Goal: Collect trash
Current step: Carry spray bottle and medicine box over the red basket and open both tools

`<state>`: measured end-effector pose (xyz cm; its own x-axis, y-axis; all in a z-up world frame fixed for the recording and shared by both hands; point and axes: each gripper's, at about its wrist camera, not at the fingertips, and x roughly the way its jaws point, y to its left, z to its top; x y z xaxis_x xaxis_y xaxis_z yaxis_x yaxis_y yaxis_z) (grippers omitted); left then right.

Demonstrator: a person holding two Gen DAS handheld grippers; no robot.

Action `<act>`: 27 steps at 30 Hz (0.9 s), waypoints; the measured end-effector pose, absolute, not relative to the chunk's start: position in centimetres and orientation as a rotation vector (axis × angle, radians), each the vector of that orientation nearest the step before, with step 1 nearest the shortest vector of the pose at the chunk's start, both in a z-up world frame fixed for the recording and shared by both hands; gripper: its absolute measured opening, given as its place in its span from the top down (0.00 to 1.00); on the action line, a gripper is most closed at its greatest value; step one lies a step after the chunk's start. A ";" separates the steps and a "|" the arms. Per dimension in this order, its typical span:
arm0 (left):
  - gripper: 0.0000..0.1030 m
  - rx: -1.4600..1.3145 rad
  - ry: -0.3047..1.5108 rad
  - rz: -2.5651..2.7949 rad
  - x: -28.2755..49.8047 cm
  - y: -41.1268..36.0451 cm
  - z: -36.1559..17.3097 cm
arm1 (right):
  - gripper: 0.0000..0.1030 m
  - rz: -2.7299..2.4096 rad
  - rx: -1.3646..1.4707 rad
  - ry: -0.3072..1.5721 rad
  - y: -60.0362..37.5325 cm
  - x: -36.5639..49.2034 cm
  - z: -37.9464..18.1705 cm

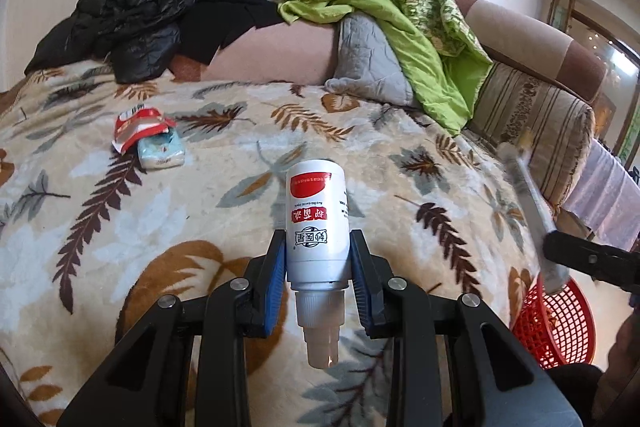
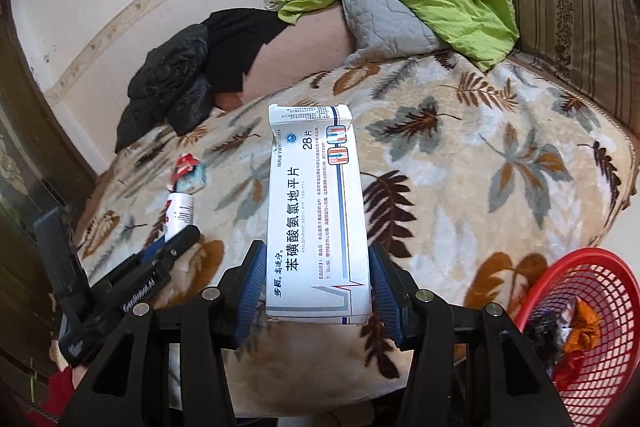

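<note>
A: Claws status? Left claw point(image 1: 318, 263) clamped on bottle point(image 1: 316, 215) above the bed point(image 1: 400, 187).
B: Right claw point(image 2: 318, 283) grips pill box point(image 2: 316, 211), red basket point(image 2: 592, 327) just beside.

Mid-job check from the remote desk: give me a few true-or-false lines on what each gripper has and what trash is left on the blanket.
1. The left gripper holds a white spray bottle. True.
2. The right gripper is empty. False: it grips a white medicine box.
3. The red basket already contains trash. True.
4. The leaf-print blanket has no trash left. False: a red wrapper and a tissue pack lie there.
</note>
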<state>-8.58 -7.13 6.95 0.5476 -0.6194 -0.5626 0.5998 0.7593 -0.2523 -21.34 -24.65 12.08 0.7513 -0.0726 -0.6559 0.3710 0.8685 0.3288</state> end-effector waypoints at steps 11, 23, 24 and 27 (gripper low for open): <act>0.72 -0.074 0.713 -0.836 -13.0 -8.5 10.0 | 0.46 -0.200 0.556 0.665 -27.0 -26.6 13.0; 0.72 0.018 0.780 -1.192 -21.4 -19.2 13.8 | 0.46 -0.435 0.681 0.593 -35.9 -39.8 14.0; 0.72 0.031 0.786 -1.219 -22.1 -20.3 13.9 | 0.46 -0.454 0.688 0.595 -36.3 -40.5 13.9; 0.72 0.065 0.814 -1.285 -24.0 -23.2 14.0 | 0.46 -0.490 0.706 0.600 -37.3 -42.3 13.5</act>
<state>-23.97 -23.23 14.02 0.0502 -0.8214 -0.5681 0.8648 0.3203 -0.3867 -42.27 -37.28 13.46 0.7262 -0.2119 -0.6540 0.5984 0.6631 0.4497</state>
